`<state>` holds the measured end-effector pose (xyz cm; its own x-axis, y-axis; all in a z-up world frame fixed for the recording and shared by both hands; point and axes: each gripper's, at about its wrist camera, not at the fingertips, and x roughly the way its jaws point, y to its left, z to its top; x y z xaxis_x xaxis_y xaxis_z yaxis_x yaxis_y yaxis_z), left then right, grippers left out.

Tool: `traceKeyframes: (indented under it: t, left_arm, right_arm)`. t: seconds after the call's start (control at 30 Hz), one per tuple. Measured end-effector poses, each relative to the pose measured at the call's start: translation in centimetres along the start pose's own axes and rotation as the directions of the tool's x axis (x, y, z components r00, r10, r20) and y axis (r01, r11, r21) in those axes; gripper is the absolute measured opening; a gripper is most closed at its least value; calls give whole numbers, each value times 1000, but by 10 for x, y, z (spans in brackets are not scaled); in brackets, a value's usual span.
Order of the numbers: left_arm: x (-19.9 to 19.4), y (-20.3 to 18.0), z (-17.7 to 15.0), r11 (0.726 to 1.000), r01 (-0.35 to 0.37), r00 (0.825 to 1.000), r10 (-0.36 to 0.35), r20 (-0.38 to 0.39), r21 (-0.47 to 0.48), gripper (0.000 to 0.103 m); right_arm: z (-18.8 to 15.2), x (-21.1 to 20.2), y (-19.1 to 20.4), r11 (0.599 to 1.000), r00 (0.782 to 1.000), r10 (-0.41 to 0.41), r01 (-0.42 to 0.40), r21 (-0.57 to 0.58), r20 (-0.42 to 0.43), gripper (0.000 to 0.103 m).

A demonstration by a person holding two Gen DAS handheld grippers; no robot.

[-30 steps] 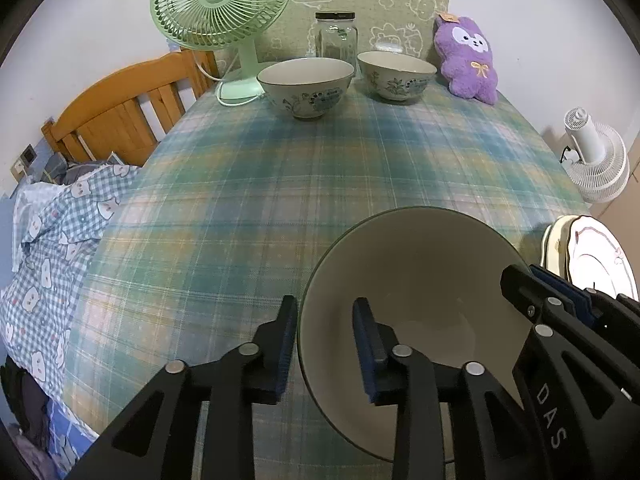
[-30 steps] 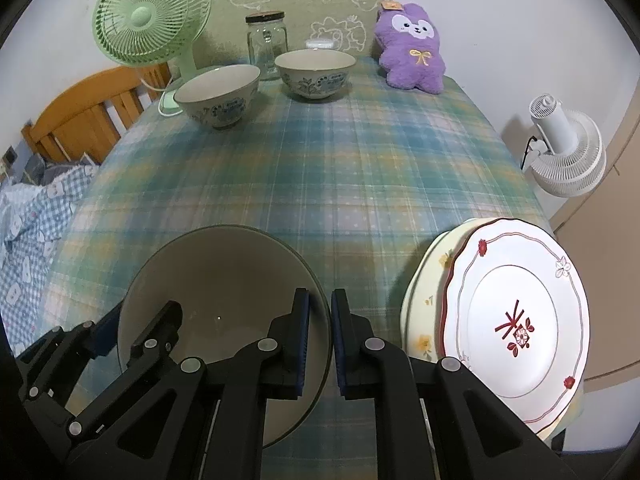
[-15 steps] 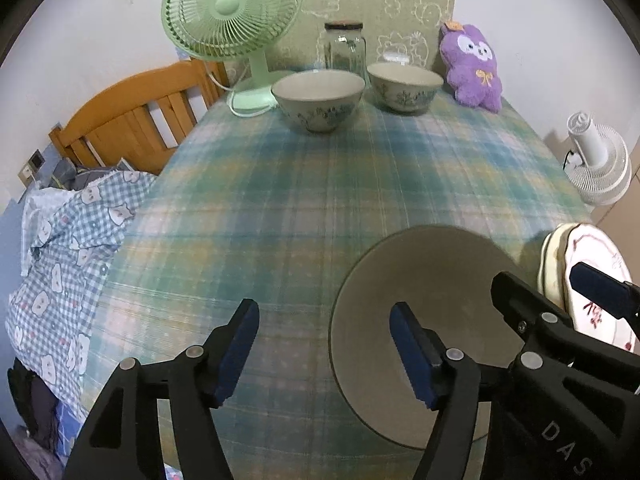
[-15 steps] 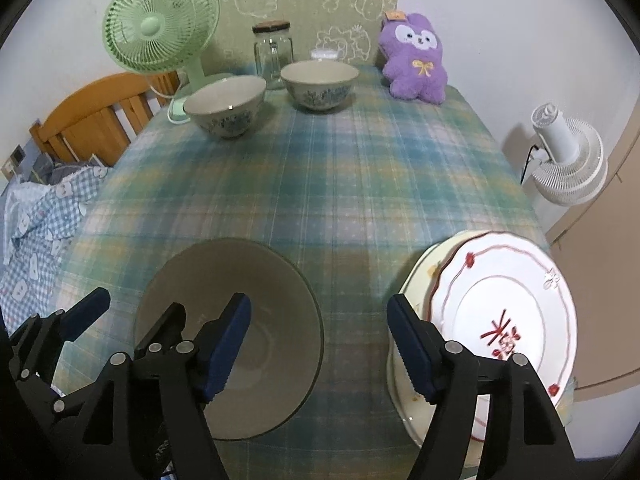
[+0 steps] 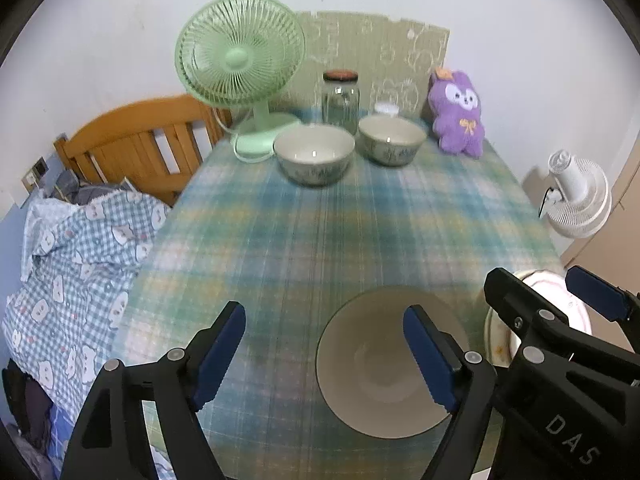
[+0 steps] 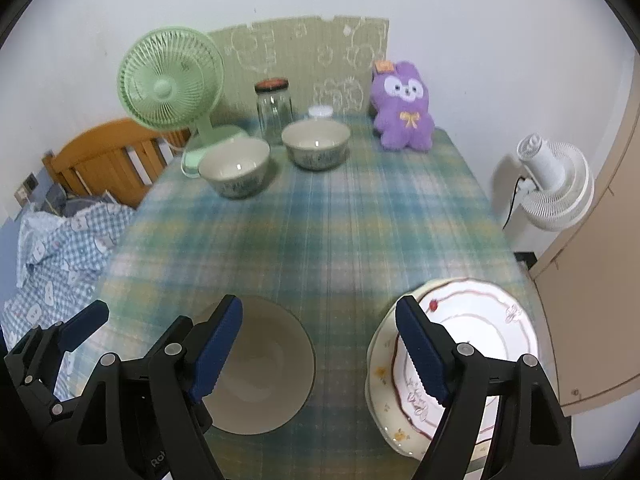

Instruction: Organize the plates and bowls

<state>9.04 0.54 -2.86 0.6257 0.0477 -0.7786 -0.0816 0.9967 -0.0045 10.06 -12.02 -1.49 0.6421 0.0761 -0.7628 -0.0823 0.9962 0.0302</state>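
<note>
A wide beige bowl [image 5: 380,380] [image 6: 264,372] lies on the plaid tablecloth [image 5: 340,232] near the front edge. My left gripper [image 5: 324,344] hangs above its left rim, jaws opening and apart from it. My right gripper [image 6: 320,340] hangs above the bowl's right rim and the cloth beside it. Its jaws are opening with nothing gripped. A stack of plates [image 6: 472,332] [image 5: 496,344], the top one red-trimmed, sits at the front right. Two patterned bowls [image 5: 314,156] [image 5: 392,140] stand side by side at the far end.
At the table's far end stand a green fan [image 5: 240,60], a glass jar [image 5: 340,100] and a purple plush toy [image 5: 456,116]. A white fan [image 6: 552,184] stands on the floor to the right. A wooden bed frame [image 5: 132,140] with checked bedding [image 5: 72,260] is on the left.
Both grippers opened off the beige bowl's rim and rose. The bowl now lies free on the cloth and looks smaller in both views.
</note>
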Motion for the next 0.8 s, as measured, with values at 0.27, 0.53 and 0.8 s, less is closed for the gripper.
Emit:
traceKeyframes:
  t: [0.27, 0.53, 0.8]
  left_arm:
    - [-32, -4, 17, 999, -45, 996, 45, 81, 5, 90]
    - [-54, -3, 32, 998, -61, 989, 61, 134, -3, 94]
    - [-59, 7, 52, 1000, 5, 987, -6, 159, 7, 102]
  right_arm:
    - [21, -29, 0, 1000, 998, 29, -28, -13, 58, 82]
    - [40, -53, 2, 999, 994, 7, -2, -43, 110, 92]
    - [60, -65, 9, 997, 989, 38, -29, -68, 145, 97]
